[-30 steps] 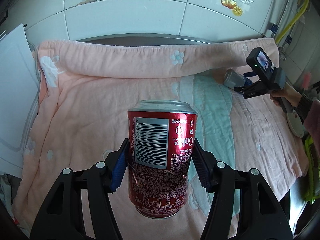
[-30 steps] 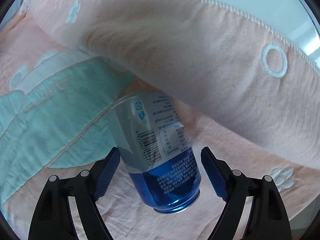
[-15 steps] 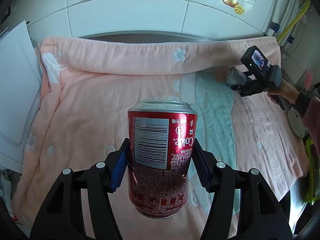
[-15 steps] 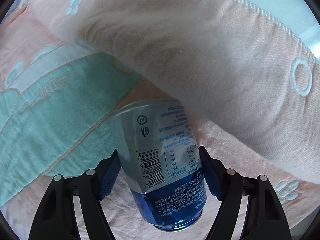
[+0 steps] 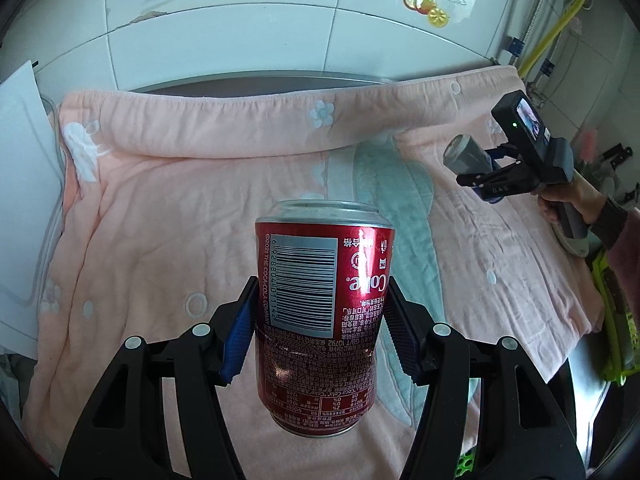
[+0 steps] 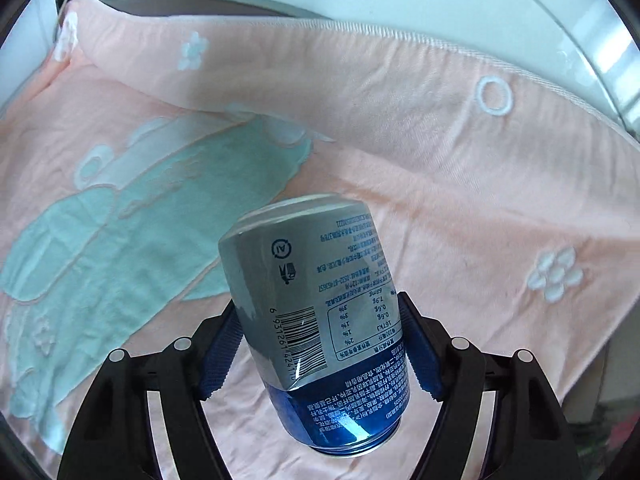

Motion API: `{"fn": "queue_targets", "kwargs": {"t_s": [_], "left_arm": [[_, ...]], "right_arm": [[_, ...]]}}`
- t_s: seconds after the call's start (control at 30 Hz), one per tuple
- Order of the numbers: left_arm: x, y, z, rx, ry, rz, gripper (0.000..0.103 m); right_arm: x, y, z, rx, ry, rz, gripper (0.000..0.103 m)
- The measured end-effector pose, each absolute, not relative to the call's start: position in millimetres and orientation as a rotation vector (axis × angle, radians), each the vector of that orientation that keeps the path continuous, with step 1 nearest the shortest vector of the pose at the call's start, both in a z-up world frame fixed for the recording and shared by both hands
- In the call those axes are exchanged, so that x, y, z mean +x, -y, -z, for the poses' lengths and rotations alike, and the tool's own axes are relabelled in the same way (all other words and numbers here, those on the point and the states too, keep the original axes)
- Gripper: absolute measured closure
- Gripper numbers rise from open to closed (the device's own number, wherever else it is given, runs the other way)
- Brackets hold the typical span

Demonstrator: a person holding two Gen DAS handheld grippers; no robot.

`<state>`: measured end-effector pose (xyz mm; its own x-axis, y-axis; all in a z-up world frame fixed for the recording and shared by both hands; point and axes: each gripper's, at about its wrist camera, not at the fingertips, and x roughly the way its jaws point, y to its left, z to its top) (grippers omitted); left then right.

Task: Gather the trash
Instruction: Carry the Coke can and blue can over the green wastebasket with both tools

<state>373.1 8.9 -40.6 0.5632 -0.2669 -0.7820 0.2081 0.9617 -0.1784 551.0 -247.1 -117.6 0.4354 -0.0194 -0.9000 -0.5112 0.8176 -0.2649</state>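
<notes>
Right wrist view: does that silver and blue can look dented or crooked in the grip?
Yes. The silver and blue can sits tilted between the right gripper pads, top leaning left, with a crease low on its side. The red cola can in the left gripper sits straighter.

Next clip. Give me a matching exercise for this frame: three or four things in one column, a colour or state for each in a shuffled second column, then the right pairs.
Things:
1. red can
2. silver and blue can
3. towel
4. hose

Colour or state:
A. yellow, running up the wall at the far right
B. pink, spread flat with a teal patch
C. clamped in the left gripper
D. tilted, clamped in the right gripper

Pairs: 1-C, 2-D, 3-B, 4-A
</notes>
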Motion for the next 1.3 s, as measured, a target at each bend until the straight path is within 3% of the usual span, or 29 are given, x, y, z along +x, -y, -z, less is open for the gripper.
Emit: {"fn": "queue_targets", "kwargs": {"t_s": [0.7,1.3], "left_arm": [[316.7,-0.4,17.4,0.047,-0.855,0.585,0.044],[185.9,-14.2,3.6,-0.027,-0.780,0.473,0.044]], "right_arm": [[269.2,199.7,50.5,-0.289,-1.057,-0.218,0.032],[100.3,154.3,71.7,-0.221,-0.996,-0.328,0.032]]}}
